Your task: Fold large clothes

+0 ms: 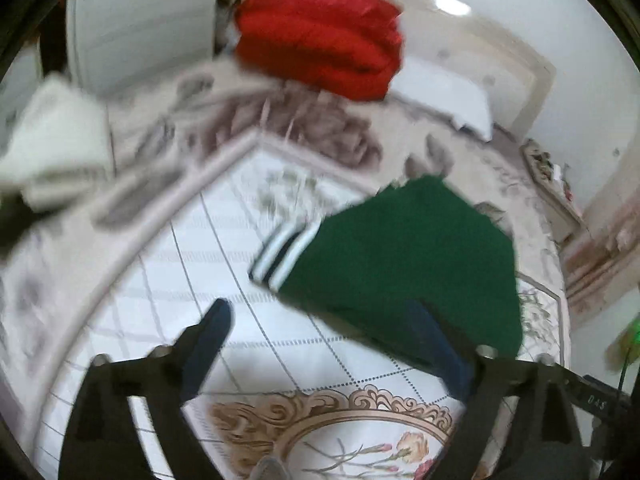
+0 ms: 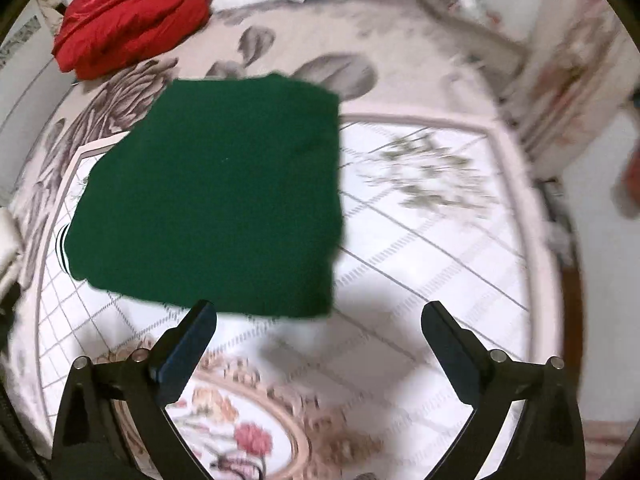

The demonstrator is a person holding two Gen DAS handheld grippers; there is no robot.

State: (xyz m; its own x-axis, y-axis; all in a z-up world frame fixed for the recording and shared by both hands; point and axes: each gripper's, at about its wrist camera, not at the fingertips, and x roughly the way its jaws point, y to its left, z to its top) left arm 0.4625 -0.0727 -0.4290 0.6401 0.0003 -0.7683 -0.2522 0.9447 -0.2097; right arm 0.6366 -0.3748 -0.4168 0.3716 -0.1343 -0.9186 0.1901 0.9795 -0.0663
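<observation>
We see no readable writing; both our tools, left tool (image 1: 324, 344) and right tool (image 2: 320, 344), tilt downward, spread wide and empty, above the folded green garment (image 2: 216, 200) on the patterned bed (image 2: 440, 240)

— Was the green garment (image 2: 224, 200) matt cloth?
— Yes, soft and dull, with ribbed striped trim (image 1: 282, 256). The red quilt (image 2: 132, 12) far left looked glossy, satin-like. The printed bedspread (image 2: 420, 240) was smooth fabric.
</observation>
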